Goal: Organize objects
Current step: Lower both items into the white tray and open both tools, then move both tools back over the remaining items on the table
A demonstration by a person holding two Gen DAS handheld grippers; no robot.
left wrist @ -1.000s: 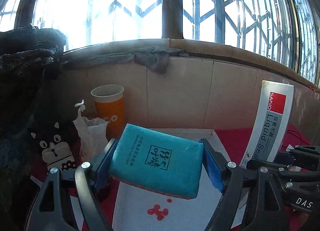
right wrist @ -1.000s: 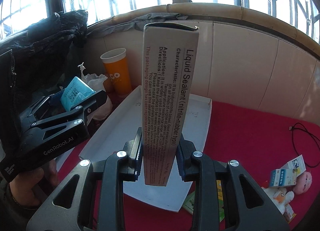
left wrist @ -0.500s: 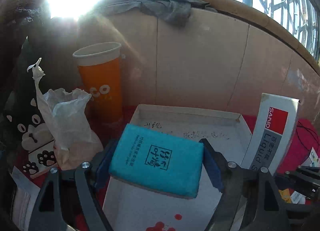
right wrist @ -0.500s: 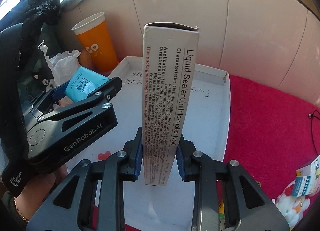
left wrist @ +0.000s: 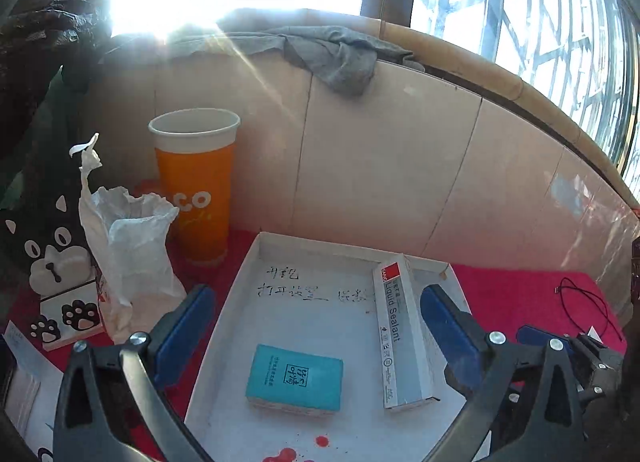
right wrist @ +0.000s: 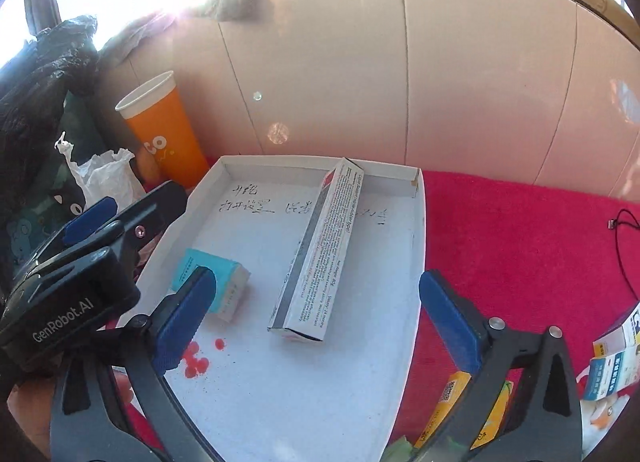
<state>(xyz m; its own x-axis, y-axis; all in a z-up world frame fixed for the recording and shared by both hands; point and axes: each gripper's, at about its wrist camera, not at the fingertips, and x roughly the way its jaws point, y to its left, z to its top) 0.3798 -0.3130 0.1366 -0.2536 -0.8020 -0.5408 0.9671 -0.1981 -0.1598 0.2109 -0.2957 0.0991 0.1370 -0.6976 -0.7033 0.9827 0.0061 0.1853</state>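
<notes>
Lying flat: teal packet (left wrist: 295, 377), long sealant box (left wrist: 402, 337).

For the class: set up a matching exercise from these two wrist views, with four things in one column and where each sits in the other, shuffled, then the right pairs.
Things:
1. teal packet
2. sealant box
3. orange cup
4. grey cloth

Places:
A. on the ledge above the tiles
B. lying in the white tray, right side
C. standing left of the tray, by the wall
D. lying in the tray, left of the long box

Pairs: 1-D, 2-B, 3-C, 4-A
</notes>
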